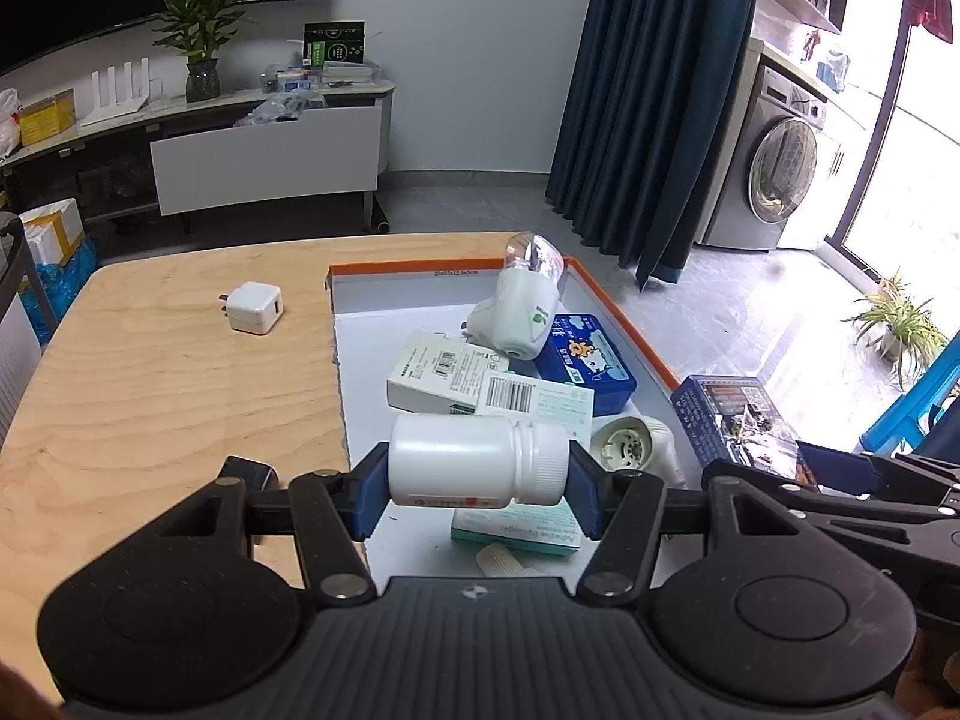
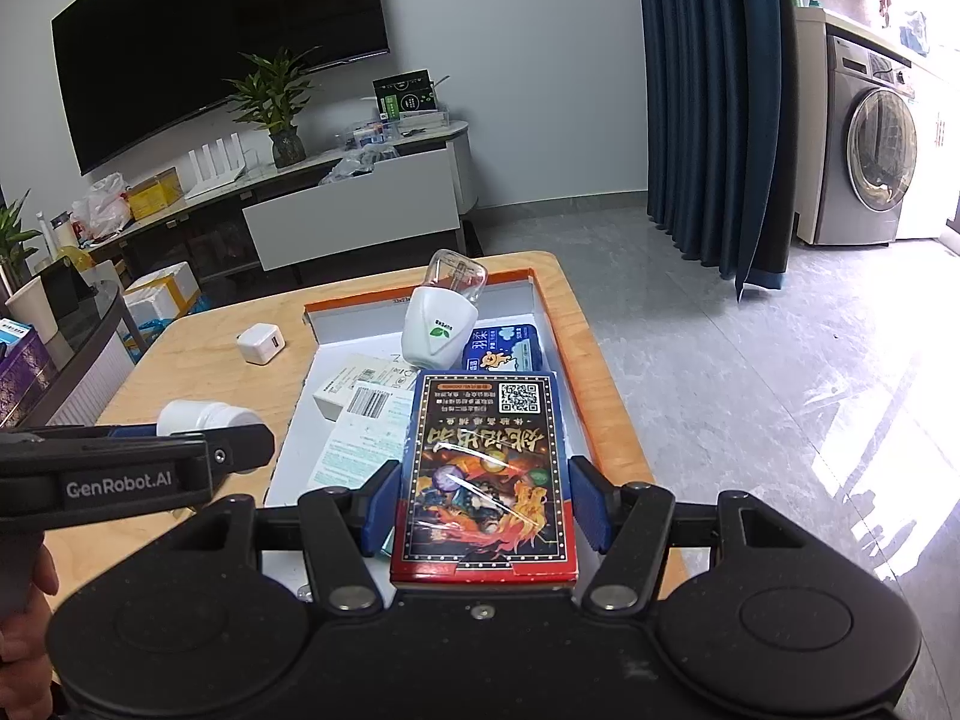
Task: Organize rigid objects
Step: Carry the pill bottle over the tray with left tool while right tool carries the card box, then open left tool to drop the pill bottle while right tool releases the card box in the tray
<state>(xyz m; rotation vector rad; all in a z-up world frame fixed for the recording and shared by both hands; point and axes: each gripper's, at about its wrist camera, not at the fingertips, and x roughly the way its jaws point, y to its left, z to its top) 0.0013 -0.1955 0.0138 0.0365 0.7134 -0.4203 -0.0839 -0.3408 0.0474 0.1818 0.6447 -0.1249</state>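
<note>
left gripper jaws pinch a white bottle sideways — right gripper jaws clamp a glossy card box.

Light plywood table with visible grain, matt. White plastic bottle, smooth, slightly glossy. Card box at 3 o'clock, wrapped in shiny film.

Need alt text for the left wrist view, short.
The left gripper holds a white bottle sideways above an orange-rimmed tray of boxes on a wooden table. A white charger sits on the table left of the tray.
</note>
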